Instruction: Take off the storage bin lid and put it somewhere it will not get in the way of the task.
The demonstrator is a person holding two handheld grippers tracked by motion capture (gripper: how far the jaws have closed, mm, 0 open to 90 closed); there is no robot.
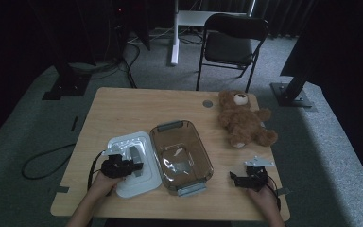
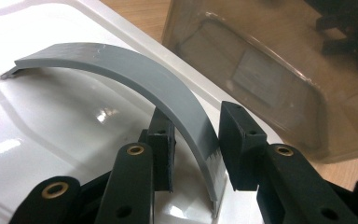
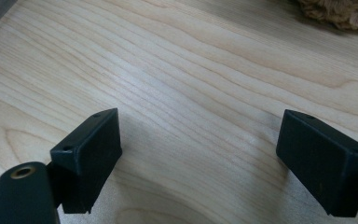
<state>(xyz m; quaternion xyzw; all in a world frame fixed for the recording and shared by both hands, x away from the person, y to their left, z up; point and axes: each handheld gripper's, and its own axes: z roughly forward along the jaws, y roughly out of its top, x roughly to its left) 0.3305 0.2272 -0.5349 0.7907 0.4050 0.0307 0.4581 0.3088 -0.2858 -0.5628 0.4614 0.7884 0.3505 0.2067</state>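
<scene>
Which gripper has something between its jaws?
The left gripper: its jaws straddle the grey handle of the white lid. The right gripper stands open over bare table.

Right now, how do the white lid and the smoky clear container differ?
The white lid is opaque; the container is see-through and tinted brown. The lid is shallow, with a grey arched handle on top; the container is deep, with grey clips at its ends. The left gripper has its jaws around the lid's handle; nothing touches the container. Both rest side by side on the wooden table.
</scene>
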